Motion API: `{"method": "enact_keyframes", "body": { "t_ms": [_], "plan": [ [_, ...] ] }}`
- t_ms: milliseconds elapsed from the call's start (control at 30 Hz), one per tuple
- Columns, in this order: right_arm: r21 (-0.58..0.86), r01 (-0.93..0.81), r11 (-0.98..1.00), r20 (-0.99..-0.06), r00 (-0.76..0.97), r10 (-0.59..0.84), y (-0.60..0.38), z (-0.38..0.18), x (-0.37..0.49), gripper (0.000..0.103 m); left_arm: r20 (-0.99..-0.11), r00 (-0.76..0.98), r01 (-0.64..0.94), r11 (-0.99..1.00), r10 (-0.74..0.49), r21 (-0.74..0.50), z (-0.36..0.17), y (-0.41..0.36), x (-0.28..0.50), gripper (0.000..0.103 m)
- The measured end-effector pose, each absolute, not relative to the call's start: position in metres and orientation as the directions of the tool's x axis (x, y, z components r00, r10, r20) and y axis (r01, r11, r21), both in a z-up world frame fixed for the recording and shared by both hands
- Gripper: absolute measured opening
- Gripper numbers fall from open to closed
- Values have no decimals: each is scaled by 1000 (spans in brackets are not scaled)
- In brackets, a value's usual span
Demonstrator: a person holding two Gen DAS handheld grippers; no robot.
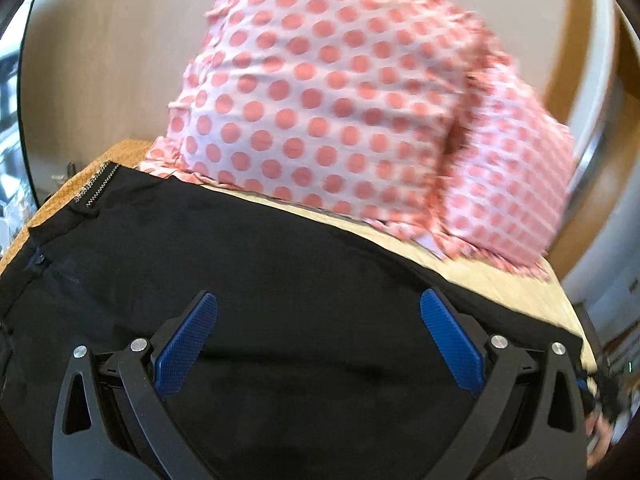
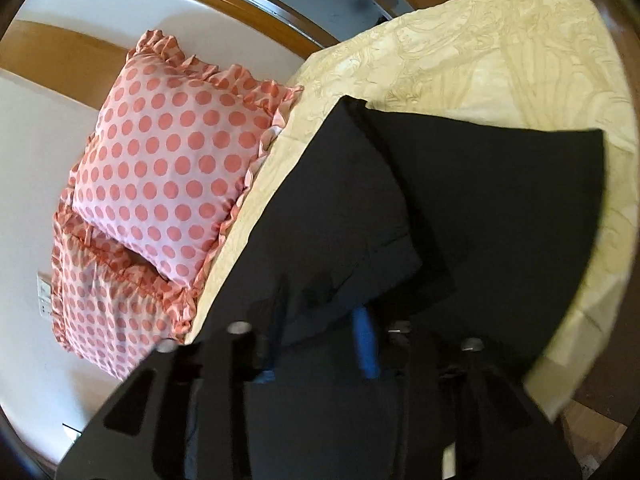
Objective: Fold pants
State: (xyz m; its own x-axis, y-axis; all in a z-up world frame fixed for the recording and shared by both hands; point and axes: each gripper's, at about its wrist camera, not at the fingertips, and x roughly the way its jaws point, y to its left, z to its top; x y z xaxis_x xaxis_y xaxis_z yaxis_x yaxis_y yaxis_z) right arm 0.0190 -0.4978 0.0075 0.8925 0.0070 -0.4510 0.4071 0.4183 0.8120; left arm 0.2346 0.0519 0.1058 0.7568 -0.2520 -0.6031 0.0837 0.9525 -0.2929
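While the black pants [image 2: 500,216] lie half-folded on the cream bedspread [image 2: 480,48] beside the polka-dot pillows [image 2: 172,168], your right gripper [image 2: 320,340] pinches a raised fold; your left gripper [image 1: 319,308] hovers spread above the cloth. Carry the fold across level, aligning edges before letting go.
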Motion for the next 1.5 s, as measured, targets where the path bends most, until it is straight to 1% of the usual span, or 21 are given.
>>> {"method": "enact_keyframes", "body": {
  "t_ms": [100, 200, 233, 367, 400, 467, 533, 567, 600, 633, 700, 767, 867, 933, 1000, 1133, 1167, 1333, 1367, 1433, 1500],
  "plan": [
    [851, 300, 431, -326, 945, -13, -505, 19, -2, 2, -657, 705, 30, 937, -267, -348, 97, 56, 280, 102],
    [852, 267, 451, -283, 959, -34, -511, 30, -18, 2, -719, 635, -41, 917, -282, -396, 79, 59, 324, 93],
    [854, 253, 455, -268, 963, -34, -513, 33, -21, 2, -737, 615, -61, 915, -280, -399, 74, 58, 335, 91],
    [848, 204, 489, -219, 975, -27, -515, 47, -28, 2, -801, 544, -109, 925, -251, -364, 56, 49, 371, 88],
    [844, 200, 498, -216, 976, -27, -514, 50, -27, 2, -815, 528, -118, 930, -238, -348, 52, 45, 380, 86],
    [835, 197, 513, -215, 976, -25, -513, 53, -26, 2, -851, 485, -148, 940, -201, -306, 44, 41, 398, 73],
    [836, 194, 514, -217, 976, -16, -514, 53, -23, 2, -883, 434, -196, 939, -177, -284, 32, 46, 411, 35],
    [838, 195, 509, -221, 975, -9, -514, 52, -22, 2, -891, 416, -230, 928, -180, -295, 26, 52, 415, 28],
    [838, 195, 509, -223, 975, -5, -514, 52, -20, 2, -887, 423, -248, 918, -186, -311, 26, 58, 415, 15],
    [837, 195, 511, -225, 974, -3, -515, 51, -19, 2, -871, 444, -267, 898, -209, -351, 28, 67, 411, 9],
    [831, 196, 520, -229, 974, -1, -516, 50, -18, 2, -814, 519, -247, 866, -261, -435, 43, 83, 391, 7],
    [827, 191, 528, -223, 975, -3, -517, 52, -18, 2, -754, 601, -207, 859, -267, -469, 70, 95, 356, 7],
    [821, 179, 542, -201, 979, -20, -521, 55, -25, 2, -587, 768, -108, 852, -256, -513, 117, 120, 246, 7],
    [814, 191, 549, -205, 978, -37, -524, 53, -30, 2, -527, 814, -86, 846, -245, -527, 120, 133, 180, 7],
    [813, 215, 540, -225, 973, -48, -528, 45, -33, 2, -519, 823, -103, 838, -230, -535, 103, 142, 121, 8],
    [821, 282, 496, -297, 954, -52, -532, 24, -35, 2, -597, 784, -188, 850, -171, -491, 45, 139, 53, 8],
    [820, 299, 489, -315, 948, -51, -531, 19, -35, 2, -611, 771, -205, 838, -180, -505, 29, 140, 44, 7],
    [826, 340, 449, -362, 931, -38, -536, 6, -38, 2, -625, 756, -238, 808, -194, -539, 11, 141, 42, 8],
    [831, 341, 440, -363, 931, -36, -536, 5, -39, 2, -624, 757, -237, 808, -195, -539, 12, 141, 43, 8],
    [846, 317, 430, -325, 944, -55, -535, 10, -49, 2, -625, 757, -232, 814, -193, -533, 12, 141, 38, 8],
    [827, 339, 448, -334, 938, -92, -533, 17, -58, 2, -616, 766, -214, 828, -187, -518, 13, 138, 33, 9]
  ]
}}
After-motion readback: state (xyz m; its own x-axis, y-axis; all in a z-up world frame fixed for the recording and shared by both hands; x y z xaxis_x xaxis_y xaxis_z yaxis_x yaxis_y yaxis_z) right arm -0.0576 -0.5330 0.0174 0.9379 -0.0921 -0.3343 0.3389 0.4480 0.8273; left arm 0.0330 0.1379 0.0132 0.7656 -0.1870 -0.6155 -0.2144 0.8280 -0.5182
